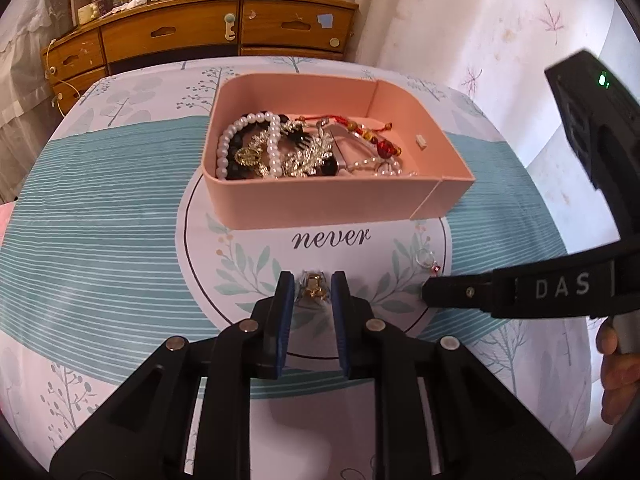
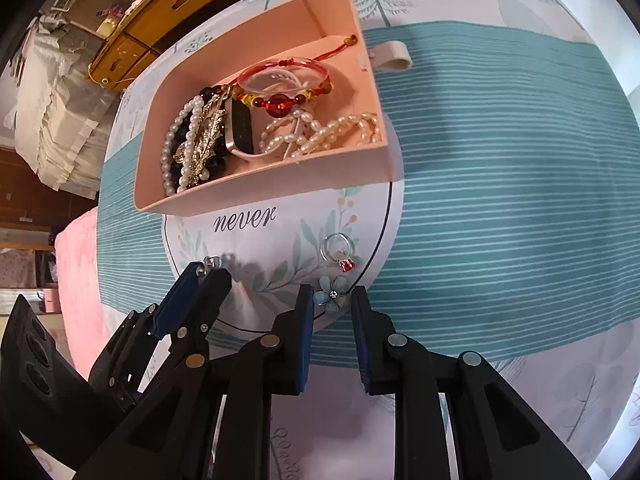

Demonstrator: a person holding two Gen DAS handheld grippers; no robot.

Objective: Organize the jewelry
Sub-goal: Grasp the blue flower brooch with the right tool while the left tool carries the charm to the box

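Note:
A pink tray (image 1: 320, 204) (image 2: 280, 184) on the table holds pearl strands (image 1: 244, 140) (image 2: 320, 132), a black bead bracelet, a gold leaf brooch (image 1: 308, 156) (image 2: 204, 144), a watch (image 2: 240, 128) and a red cord bracelet (image 1: 380, 136) (image 2: 280, 96). My left gripper (image 1: 312, 286) (image 2: 208, 270) straddles a small gold jewelry piece (image 1: 313, 285) on the cloth, fingers close around it. My right gripper (image 2: 331, 300) is open around a blue flower piece (image 2: 332, 298). A clear ring with red charm (image 2: 340, 252) (image 1: 426, 258) lies beyond it.
The table wears a teal-striped cloth (image 1: 100, 220) printed "never". A wooden dresser (image 1: 200, 32) with clutter stands behind the table. A pale tag (image 2: 394, 56) sticks out from the tray's far side. A pink cushion (image 2: 76, 280) lies at the left.

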